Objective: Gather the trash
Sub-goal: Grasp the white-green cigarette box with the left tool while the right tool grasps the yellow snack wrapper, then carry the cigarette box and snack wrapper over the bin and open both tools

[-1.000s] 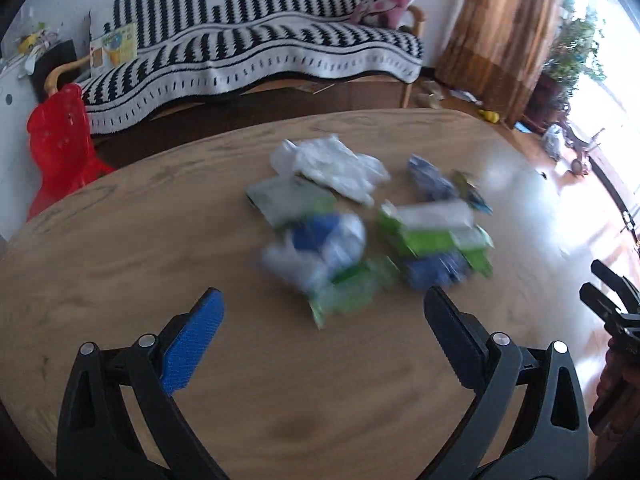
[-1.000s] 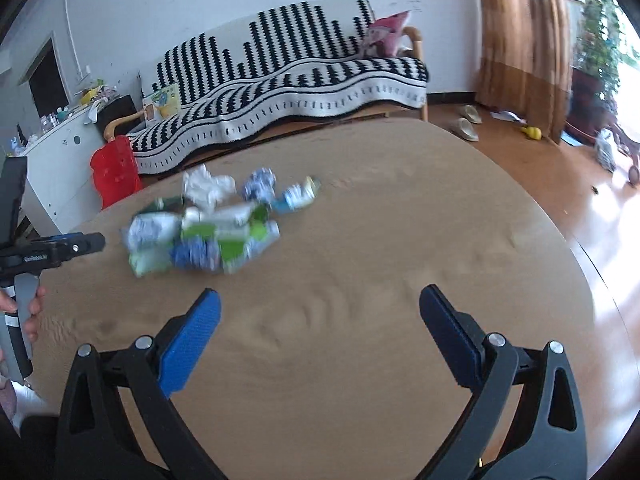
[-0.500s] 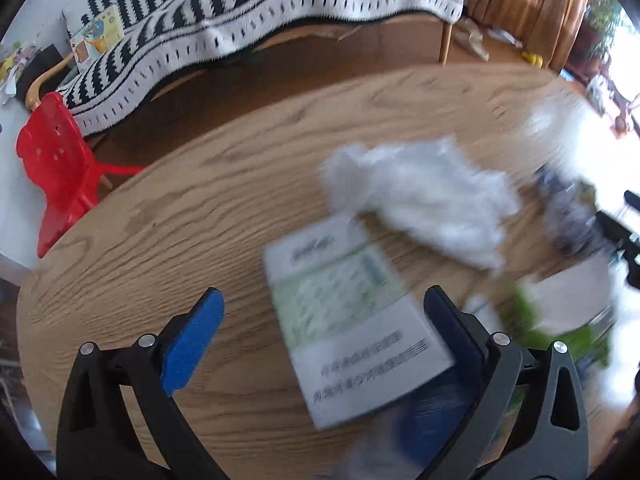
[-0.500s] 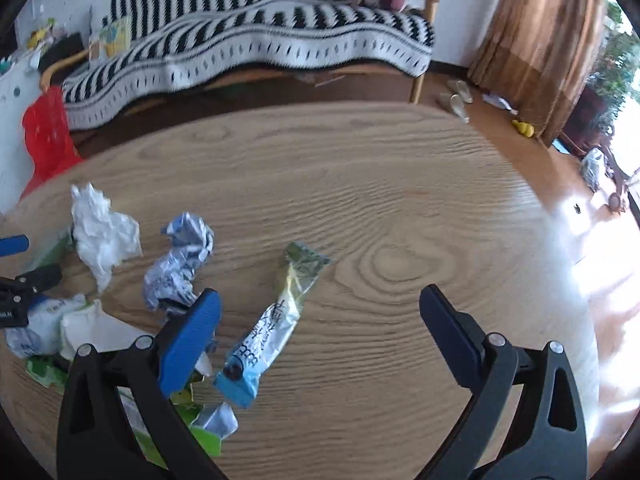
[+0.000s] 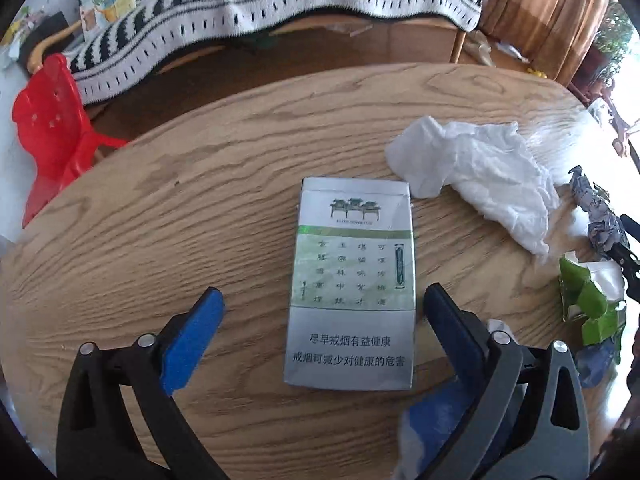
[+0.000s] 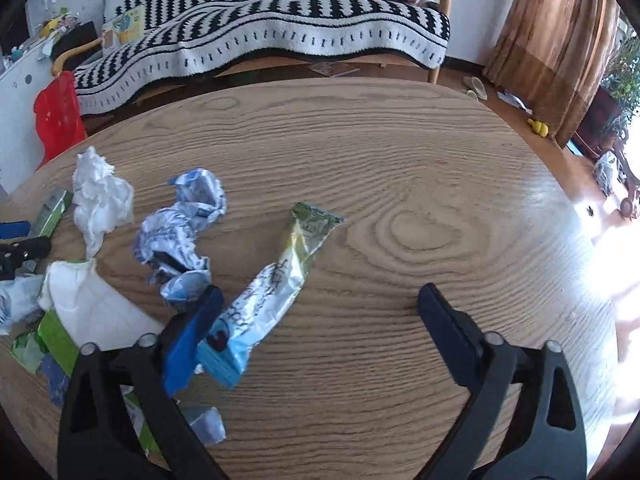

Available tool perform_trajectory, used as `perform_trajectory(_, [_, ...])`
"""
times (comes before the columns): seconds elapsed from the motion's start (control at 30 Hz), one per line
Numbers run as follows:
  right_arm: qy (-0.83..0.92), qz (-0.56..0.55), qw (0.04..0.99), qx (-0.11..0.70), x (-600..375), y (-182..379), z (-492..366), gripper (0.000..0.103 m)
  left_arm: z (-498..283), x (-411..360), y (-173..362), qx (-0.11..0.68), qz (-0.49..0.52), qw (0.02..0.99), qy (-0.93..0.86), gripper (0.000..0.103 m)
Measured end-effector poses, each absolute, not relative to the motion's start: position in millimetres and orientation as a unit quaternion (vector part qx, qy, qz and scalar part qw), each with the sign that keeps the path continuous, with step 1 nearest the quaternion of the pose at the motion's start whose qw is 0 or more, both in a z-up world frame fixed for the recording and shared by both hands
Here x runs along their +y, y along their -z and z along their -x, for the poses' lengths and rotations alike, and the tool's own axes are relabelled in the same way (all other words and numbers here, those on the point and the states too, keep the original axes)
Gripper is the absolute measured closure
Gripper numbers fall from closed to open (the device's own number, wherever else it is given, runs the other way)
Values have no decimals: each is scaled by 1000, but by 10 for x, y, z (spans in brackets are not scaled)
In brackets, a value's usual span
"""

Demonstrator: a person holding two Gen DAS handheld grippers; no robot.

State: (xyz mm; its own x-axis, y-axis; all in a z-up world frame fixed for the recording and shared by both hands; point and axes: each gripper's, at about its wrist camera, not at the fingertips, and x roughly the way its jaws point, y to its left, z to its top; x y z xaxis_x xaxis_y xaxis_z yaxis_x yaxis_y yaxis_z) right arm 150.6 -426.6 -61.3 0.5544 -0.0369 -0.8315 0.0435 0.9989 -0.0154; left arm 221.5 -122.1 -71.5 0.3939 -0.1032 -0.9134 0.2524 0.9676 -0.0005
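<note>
Left wrist view: I have my left gripper point(image 5: 322, 314) tipped steeply down over the wooden table point(image 5: 168, 216), its jaws wide but just now closing in, and nothing is pinched yet. The flat cigarette pack point(image 5: 352, 284) lies on the table between my two fingers, its near end level with the pads: the right finger stands just beside the pack's right edge, and the blue pad of the left finger point(image 5: 190, 344) is clearly apart from its left edge. A crumpled white tissue point(image 5: 476, 172) sits beyond and to the right of the pack, touching its far right corner, and a torn green carton point(image 5: 592, 300) lies further right by the picture's edge. In the right wrist view my right gripper point(image 6: 318, 316) also points down at the table, jaws wide and likewise just closing, holding nothing. A long snack wrapper point(image 6: 276, 288) lies slantwise, its blue near end against the inner side of my left finger and its green far end pointing away to the right; the right finger stands well apart from it over bare wood. Left of the wrapper are a crumpled blue-and-white foil point(image 6: 180, 240) and the white tissue point(image 6: 100, 200). A striped sofa point(image 6: 280, 28) stands beyond the table.
</note>
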Motion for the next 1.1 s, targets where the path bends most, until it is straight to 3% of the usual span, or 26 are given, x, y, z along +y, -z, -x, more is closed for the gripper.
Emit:
perform_trajectory(0.03, [20,-2,884,468,-4247,574,-1476,52,-2181,-1223,646,520,-72,844,107,50])
perform_trajectory(0.07, [16,-6,883,469,-4247,558,-1473,85,-2189,-1220,630,525,-72,842,98,50])
perform_trajectory(0.4, [16,-32,890,454,-4315,381,-1220,84,-1941,-1120,431,510,-55,851,107,50])
perform_trajectory(0.6, [21,-52,897,439,-4391,225,-974,84,-1667,-1124,-2,477,-41,869,126,50])
perform_trajectory(0.87, [4,-107,926,361,-4694,-437,135,84,-646,-1800,-683,416,-51,875,241,50])
perform_trajectory(1.1, [19,-137,922,363,-5132,-495,1535,84,623,-2751,-532,425,-36,827,367,50])
